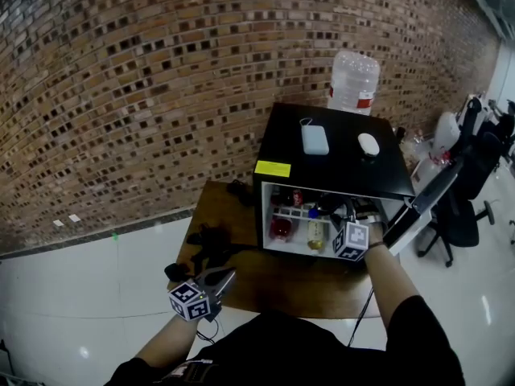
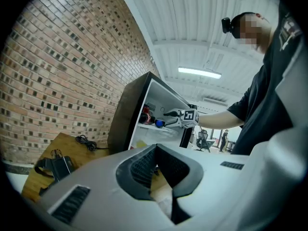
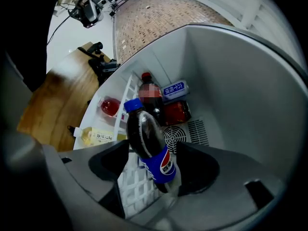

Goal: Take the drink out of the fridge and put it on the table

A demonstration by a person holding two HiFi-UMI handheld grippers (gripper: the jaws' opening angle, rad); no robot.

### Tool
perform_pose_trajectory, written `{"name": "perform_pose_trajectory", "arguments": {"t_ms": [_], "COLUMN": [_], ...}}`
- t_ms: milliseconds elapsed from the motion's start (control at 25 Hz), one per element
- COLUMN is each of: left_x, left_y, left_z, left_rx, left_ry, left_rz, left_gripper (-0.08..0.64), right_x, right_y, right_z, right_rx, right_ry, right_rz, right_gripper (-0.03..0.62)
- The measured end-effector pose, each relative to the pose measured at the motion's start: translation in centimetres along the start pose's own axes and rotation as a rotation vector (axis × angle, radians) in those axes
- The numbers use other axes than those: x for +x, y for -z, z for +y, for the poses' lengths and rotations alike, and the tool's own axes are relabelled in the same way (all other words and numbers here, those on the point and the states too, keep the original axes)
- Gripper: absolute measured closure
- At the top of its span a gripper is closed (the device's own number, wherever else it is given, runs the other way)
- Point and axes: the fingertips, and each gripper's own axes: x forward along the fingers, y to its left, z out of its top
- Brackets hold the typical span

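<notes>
A dark cola bottle [image 3: 149, 138] with a blue cap and blue label leans on the white wire shelf inside the open black mini fridge [image 1: 338, 147]. My right gripper [image 3: 153, 160] reaches into the fridge [image 3: 231, 81] and is open. The bottle stands between its jaws; the left pad is clear of it, the right pad is close beside it. In the head view the right gripper [image 1: 342, 215] is at the fridge's opening. My left gripper [image 1: 222, 277] hovers over the wooden table [image 1: 273, 284], shut and empty; its own view shows the left gripper [image 2: 156, 148] with tips together.
Deeper in the fridge are a red-capped bottle [image 3: 150, 95], a blue-white carton [image 3: 174, 89], a red pack [image 3: 175, 112], a red drink [image 3: 110, 106] and a yellow bottle [image 3: 98, 136]. The door [image 1: 422, 199] hangs open at right. Black cables [image 1: 211, 244] lie on the table. A water jug [image 1: 352, 81] stands behind.
</notes>
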Motion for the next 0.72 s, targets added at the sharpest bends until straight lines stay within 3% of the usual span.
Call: {"name": "perform_pose_trajectory", "arguments": {"t_ms": [440,720], "left_x": [-0.9,-1.2], "left_y": [0.8,0.7], "left_z": [1.3,1.6], "left_rx": [-0.017,-0.029], "left_ry": [-0.032,-0.048], "left_rz": [0.007,0.005], "left_gripper": [0.574,0.574], "right_x": [2.7,3.2], "right_y": [-0.6,-0.8], "right_z": [0.9,1.7], "right_rx": [-0.130,-0.155], "right_ry": [-0.158,-0.253], "right_rz": [-0.028,0.001], "right_gripper": [0.261,0.308]}}
